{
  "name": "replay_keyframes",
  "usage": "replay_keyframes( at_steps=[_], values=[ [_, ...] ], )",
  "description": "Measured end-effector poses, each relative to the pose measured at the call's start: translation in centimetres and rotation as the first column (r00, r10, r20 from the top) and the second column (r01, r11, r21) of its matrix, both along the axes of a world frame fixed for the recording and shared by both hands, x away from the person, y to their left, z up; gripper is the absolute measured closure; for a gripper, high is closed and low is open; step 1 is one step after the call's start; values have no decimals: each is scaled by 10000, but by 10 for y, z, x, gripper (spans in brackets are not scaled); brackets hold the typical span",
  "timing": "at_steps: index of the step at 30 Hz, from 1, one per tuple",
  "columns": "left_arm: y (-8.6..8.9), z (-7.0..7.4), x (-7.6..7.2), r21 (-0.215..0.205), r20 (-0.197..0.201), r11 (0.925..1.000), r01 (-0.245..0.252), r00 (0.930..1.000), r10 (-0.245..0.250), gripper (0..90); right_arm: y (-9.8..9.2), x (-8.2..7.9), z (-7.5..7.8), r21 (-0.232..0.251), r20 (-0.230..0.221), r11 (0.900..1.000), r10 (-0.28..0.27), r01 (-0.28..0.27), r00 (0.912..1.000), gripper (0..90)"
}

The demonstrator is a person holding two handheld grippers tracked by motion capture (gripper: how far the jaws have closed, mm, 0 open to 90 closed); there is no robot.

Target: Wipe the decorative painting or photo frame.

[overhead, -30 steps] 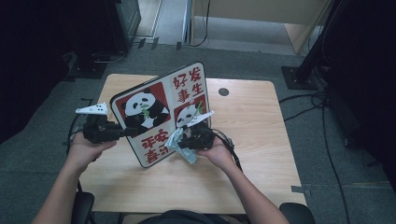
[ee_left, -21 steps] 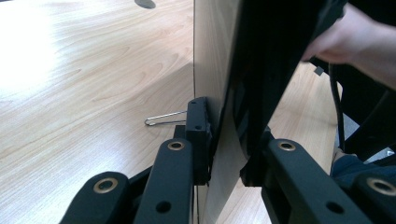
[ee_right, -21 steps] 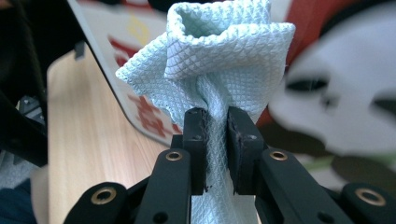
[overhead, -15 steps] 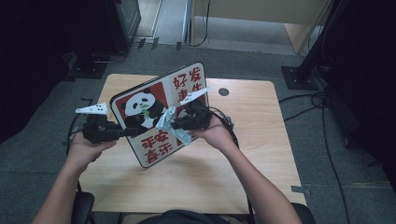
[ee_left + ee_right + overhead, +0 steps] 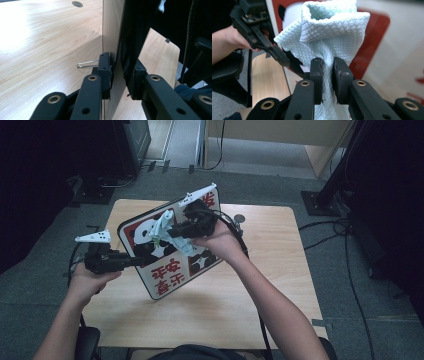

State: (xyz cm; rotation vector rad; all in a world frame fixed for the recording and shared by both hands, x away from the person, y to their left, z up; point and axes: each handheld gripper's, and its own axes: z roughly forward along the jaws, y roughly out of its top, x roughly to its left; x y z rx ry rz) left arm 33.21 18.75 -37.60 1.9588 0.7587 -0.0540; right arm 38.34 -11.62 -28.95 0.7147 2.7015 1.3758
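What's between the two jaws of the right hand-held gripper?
A pale green waffle-weave cloth, pinched between the right hand-held gripper jaws, in the right gripper view.

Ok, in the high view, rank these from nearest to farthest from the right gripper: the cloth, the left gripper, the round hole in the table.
1. Cloth, pinched in the right gripper fingers, over the panda board.
2. Round hole, on the table behind the right hand.
3. Left gripper, clamping the board's left edge.

Light wooden table point(image 5: 280, 270) on grey carpet floor point(image 5: 350, 285), dark surroundings.
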Motion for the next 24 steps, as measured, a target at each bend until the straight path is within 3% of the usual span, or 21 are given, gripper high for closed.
replay_keyframes(
  at_steps=[9,14,24],
  values=[
    [-3,1,-6,218,348,9997,-149,9993,141,784,23,0,24,169,375,9997,195,-202,9991,796],
    [-4,0,-5,123,293,9999,-83,9995,79,783,34,0,21,40,348,9996,265,-266,9990,795],
    [-4,0,-5,142,308,9999,-94,9995,89,782,34,-1,8,-211,239,9989,423,-418,9988,795]
  ],
)
